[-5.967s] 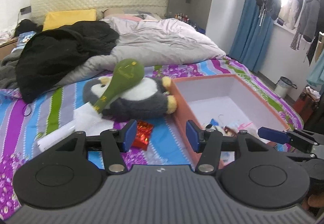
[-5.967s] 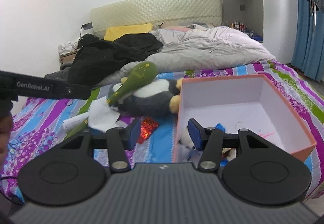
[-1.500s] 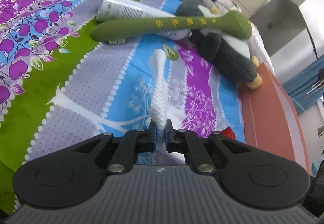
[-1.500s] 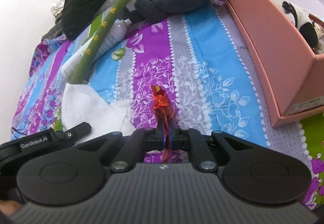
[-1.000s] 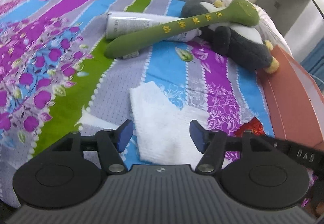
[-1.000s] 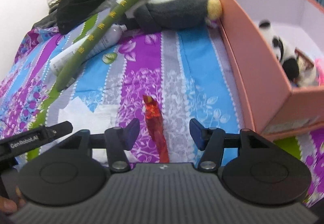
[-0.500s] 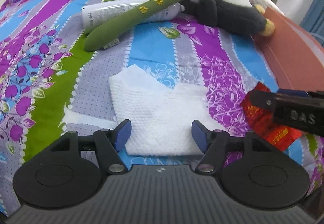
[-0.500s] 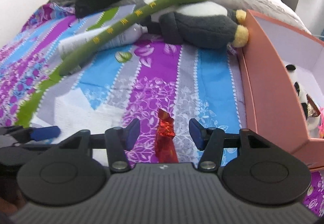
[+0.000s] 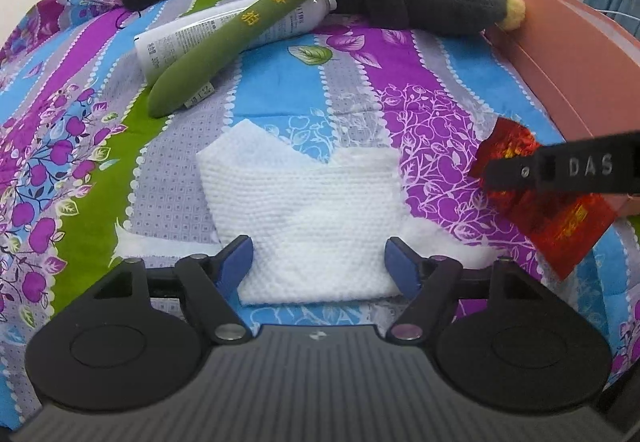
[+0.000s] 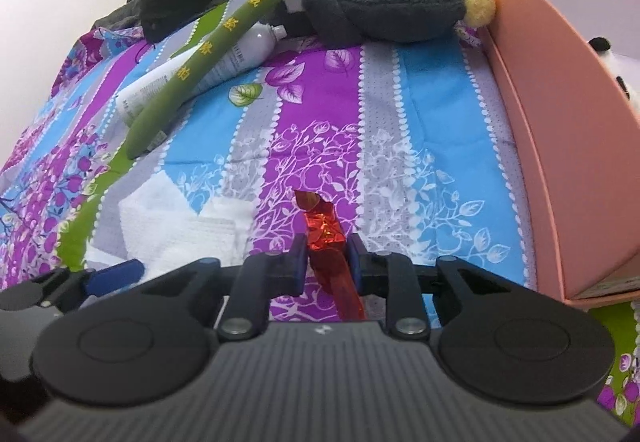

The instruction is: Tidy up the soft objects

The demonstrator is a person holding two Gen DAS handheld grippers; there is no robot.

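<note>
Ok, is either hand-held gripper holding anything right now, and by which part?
The right hand-held gripper pinches the red foil packet at mid-length. The left hand-held gripper is open over the white cloth, holding nothing.

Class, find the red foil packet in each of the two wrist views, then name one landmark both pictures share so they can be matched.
Left wrist view: the red foil packet lies at the right edge, partly behind the right gripper's finger.
Right wrist view: the packet sits low in the centre, pinched by the right gripper.
Shared landmark: the long green plush stick resting on the penguin toy.
</note>
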